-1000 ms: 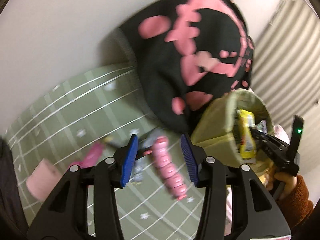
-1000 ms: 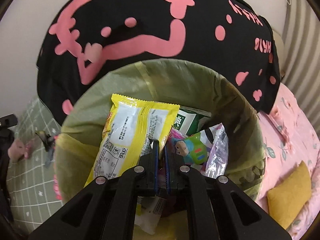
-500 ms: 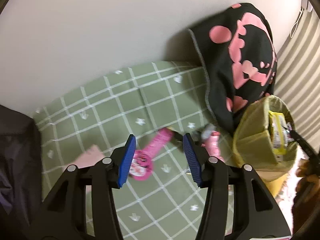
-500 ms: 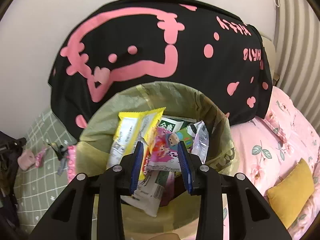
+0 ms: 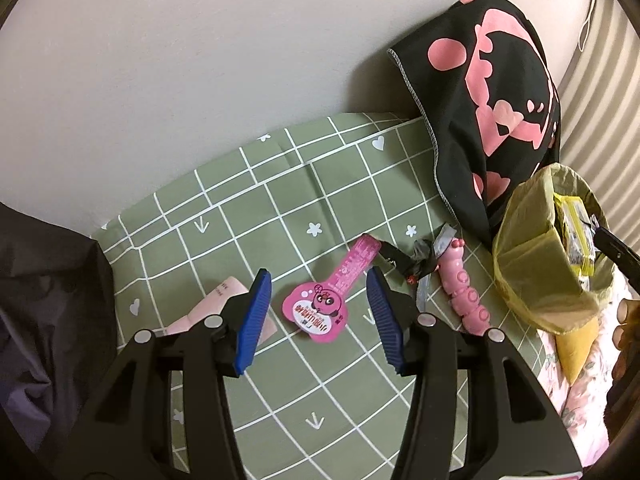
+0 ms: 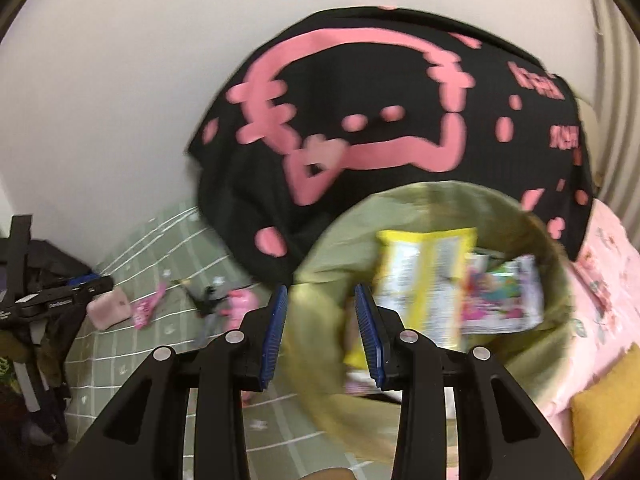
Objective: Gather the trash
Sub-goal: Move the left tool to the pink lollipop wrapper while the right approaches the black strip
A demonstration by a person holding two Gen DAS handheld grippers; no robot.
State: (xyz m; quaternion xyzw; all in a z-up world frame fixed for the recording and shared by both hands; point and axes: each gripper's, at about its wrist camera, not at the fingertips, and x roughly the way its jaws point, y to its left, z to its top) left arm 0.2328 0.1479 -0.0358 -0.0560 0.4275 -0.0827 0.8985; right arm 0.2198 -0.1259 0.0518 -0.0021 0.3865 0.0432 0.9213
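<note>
My left gripper [image 5: 318, 314] is open, its blue pads either side of a pink guitar-shaped wrapper [image 5: 320, 304] that lies flat on the green checked sheet [image 5: 248, 216] below them. To its right lie a crumpled grey and black wrapper [image 5: 422, 256] and a pink beaded toy-like piece [image 5: 466, 290]. The bin with a yellow-green bag [image 5: 532, 276] stands at the right. In the blurred right wrist view my right gripper [image 6: 322, 332] is open and empty over the bin's near rim [image 6: 320, 264]. A yellow packet [image 6: 428, 276] and colourful wrappers [image 6: 500, 300] lie inside.
A black cloth with pink print [image 5: 492, 100] hangs over something behind the bin, against the pale wall. A pale pink packet [image 5: 218, 304] lies left of my left gripper. Dark fabric [image 5: 44, 300] fills the left edge. Pink floral bedding [image 6: 608, 280] and a yellow cushion [image 6: 600, 420] lie right of the bin.
My right gripper, shut inside the bin, has opened, left a packet there and drawn back to the left. My left gripper has swung left and settled lower over the pink wrapper.
</note>
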